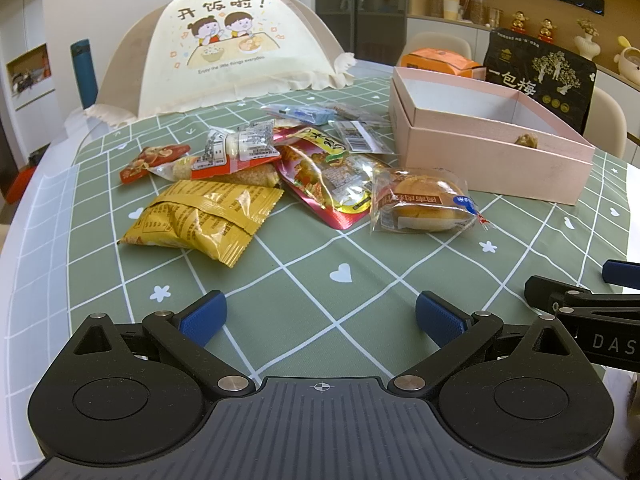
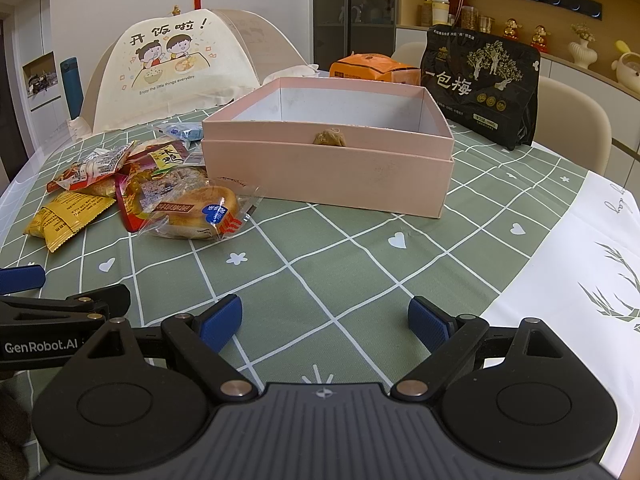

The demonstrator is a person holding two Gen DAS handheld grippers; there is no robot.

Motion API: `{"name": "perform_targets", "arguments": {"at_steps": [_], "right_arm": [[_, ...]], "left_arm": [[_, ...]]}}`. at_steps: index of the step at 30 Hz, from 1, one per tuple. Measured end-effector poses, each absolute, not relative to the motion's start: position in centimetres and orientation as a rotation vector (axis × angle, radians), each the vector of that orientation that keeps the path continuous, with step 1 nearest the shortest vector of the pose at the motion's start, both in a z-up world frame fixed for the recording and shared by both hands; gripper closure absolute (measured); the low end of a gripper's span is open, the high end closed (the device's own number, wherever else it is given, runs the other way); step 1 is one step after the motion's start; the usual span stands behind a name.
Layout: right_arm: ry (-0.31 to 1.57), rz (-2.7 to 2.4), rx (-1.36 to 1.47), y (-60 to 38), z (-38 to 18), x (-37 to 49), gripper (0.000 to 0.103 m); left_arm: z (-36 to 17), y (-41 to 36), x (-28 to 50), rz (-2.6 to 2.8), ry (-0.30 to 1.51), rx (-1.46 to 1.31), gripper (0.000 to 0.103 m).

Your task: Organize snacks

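Left wrist view, green checked tablecloth, shelving behind

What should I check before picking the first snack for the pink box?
1. Left gripper jaws wide, nothing held: ok.
2. Right gripper jaws wide, nothing held: ok.
3. Pink box open on top, no snack packets visible inside: ok.
4. Bun packet nearest the box, top uncovered: ok.
5. Yellow packet lying apart at the pile's edge: ok.
6. Box floor fully clear: cannot tell, front wall hides it.
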State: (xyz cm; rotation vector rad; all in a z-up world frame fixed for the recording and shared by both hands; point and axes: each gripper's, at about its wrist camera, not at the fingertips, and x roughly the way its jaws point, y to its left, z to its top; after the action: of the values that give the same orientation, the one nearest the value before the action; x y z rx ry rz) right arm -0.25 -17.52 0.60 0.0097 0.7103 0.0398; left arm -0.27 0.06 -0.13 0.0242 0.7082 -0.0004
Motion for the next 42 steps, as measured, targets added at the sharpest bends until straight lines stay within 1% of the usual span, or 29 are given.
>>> {"name": "perform_targets", "arguments": {"at_steps": [17,24,31,34,35,37,40,42], "right_arm": [[0.711,0.04,0.011,-17.6,0.6,-0.2,0.012],[0.716,0.053,0.01,-17.7,0.4,0.0,0.011],[0.812,0.117,-0.009,-18.2,0.9,0.3,0.01],[0.852,0.163,-0.032,-18.3,1.2,0.4,0.008],[0.872,0.185,-0.043,-18.2,1.4,0.6,0.009],[0.892,0.221,-0.063,-17.9,2.0,1.0,0.02],[0.877,0.293,-0.087,-16.9,3.8,1.8,0.021],[0.878,0.354,-0.091,-16.2,4.9,2.7,0.021]], "left_arm": [[0.0,0.1,-0.3,-0.001,0.71,0.022,0.0],[0.3,0.7,-0.3,-0.035,0.747,0.026,0.0],[0.9,1.5,-1.3,-0.107,0.824,0.063,0.0],[1.3,2.6,-1.5,-0.135,0.834,0.008,0.0],[1.6,3.2,-1.5,-0.143,0.841,-0.036,0.0],[2.5,4.7,-1.4,-0.15,0.864,-0.141,0.0],[5.6,7.8,-0.7,-0.108,0.814,-0.213,0.0],[7.7,10.4,1.3,-0.07,0.793,-0.243,0.0]]}}
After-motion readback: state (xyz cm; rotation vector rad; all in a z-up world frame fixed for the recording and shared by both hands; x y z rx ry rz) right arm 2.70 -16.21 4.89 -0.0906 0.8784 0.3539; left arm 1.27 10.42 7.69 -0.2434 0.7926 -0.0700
